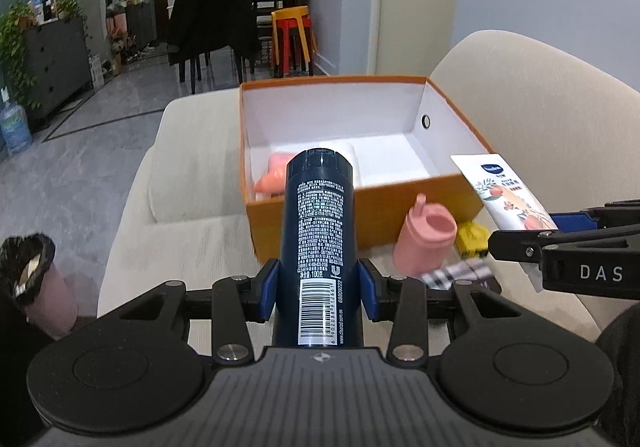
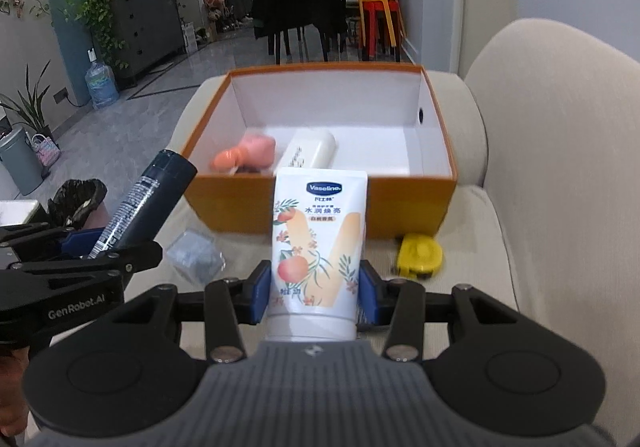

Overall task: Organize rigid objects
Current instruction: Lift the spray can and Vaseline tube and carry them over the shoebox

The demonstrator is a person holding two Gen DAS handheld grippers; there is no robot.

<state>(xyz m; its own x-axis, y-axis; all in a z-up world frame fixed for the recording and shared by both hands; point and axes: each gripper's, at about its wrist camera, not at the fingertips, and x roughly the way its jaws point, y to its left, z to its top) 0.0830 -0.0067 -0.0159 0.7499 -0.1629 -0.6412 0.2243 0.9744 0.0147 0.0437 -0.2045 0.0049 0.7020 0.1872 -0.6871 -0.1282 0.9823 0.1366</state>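
Note:
My left gripper (image 1: 319,289) is shut on a dark blue spray can (image 1: 318,231), label and barcode facing the camera, held above the sofa in front of the orange box (image 1: 360,207). My right gripper (image 2: 316,293) is shut on a white Vaseline tube (image 2: 318,243) with peach print, also short of the box (image 2: 320,203). Inside the box lie a pink and orange toy (image 2: 246,155) and a white bottle (image 2: 310,151). Each wrist view catches the other hand's item: the tube (image 1: 504,195) at right, the can (image 2: 140,203) at left.
A pink cup (image 1: 426,239), a yellow tape measure (image 2: 420,255), a checked item (image 1: 456,273) and a clear plastic piece (image 2: 196,255) lie on the beige sofa (image 2: 520,207) before the box. A bin with a black liner (image 1: 28,271) stands left. Chairs and stools stand beyond.

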